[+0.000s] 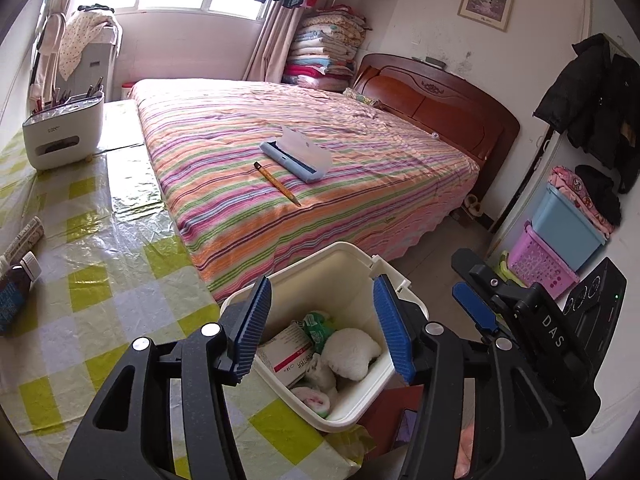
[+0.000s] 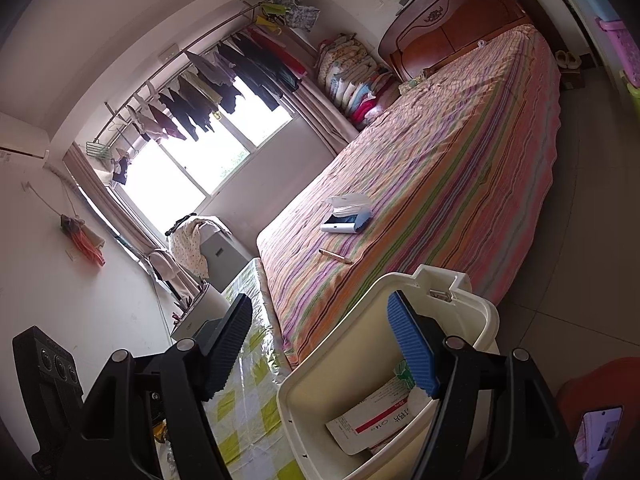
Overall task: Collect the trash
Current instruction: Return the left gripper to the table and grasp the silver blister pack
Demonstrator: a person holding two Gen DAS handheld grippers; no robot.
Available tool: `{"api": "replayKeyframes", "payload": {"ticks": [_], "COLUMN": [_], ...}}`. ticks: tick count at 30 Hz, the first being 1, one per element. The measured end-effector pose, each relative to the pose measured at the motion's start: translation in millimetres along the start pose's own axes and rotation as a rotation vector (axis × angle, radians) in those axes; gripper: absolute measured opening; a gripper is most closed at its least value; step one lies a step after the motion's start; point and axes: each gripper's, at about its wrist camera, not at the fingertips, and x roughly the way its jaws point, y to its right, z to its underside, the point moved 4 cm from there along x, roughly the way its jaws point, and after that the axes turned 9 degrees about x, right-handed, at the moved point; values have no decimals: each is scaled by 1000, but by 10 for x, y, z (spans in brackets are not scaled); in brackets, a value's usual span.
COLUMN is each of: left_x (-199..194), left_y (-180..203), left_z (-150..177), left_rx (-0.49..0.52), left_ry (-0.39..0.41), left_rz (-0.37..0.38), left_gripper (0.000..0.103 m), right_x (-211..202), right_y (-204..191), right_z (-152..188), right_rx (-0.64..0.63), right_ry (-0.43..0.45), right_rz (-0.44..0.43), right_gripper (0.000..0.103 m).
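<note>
Over bin (image 1: 400,280) rim | left hand-held gripper (image 1: 324,328) apart, empty | right hand-held gripper (image 2: 332,348) apart, straddling wall

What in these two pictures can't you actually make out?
- Bin bottom, left wrist view: buried under the box and white wads.
- Print on that box, both views: too small.
- Dark packet, left wrist view: cut off by the edge.
- Phone screen, right wrist view: blurred.

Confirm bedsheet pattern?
Multicoloured stripes on the bedsheet: pink, orange, green, purple. Clearest in left wrist view.
</note>
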Motion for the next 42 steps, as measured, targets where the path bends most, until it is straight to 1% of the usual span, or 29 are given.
{"api": "replayKeyframes", "payload": {"ticks": [4,6,10,17,22,24,29,30,32,33,35,36,37,40,42], "left_x": [-185,-265,-400,-839,-1291,-1430,-1635,-1653,-1671,-1657,-1566,-1507,-1455,-1290,-1200], "left_y": [-130,-230,-531,-1302,-1924,-2158,-2688,-2763,-2850,-2889,-2960,-2982,-2999,-3048,-3064], "left_z": [-43,-40,17,237,481,597,897,935,969,996,1068,1095,1120,1163,1141], "left_rx": [-7,-22,-55,-178,-311,-368,-493,-502,-464,-429,-371,-338,-316,-317,-324], "left_ry": [37,43,16,-18,-37,-63,-150,-170,-191,-213,-285,-305,-310,-353,-346], "left_rz": [-72,-96,-206,-352,-442,-465,-475,-471,-492,-523,-601,-620,-615,-605,-570], "left_gripper": [62,63,63,64,71,71,71,71,71,71,71,71,71,71,71], "right_x": [37,58,101,186,249,282,347,362,389,403,419,423,424,429,437], "right_y": [-24,-37,-50,-145,-256,-321,-505,-539,-565,-578,-602,-624,-639,-707,-751], "right_z": [19,30,52,161,284,348,570,624,705,741,797,811,828,875,902], "right_rx": [-7,-11,-14,-37,-59,-70,-127,-141,-158,-157,-150,-151,-159,-185,-203], "right_ry": [-15,-23,-40,-78,-110,-129,-173,-183,-208,-222,-244,-250,-251,-247,-242], "right_rz": [0,2,2,-5,-17,-23,-44,-48,-57,-62,-77,-82,-86,-100,-106], "right_gripper": [68,68,68,68,68,68,68,68,68,68,68,68,68,68,68]}}
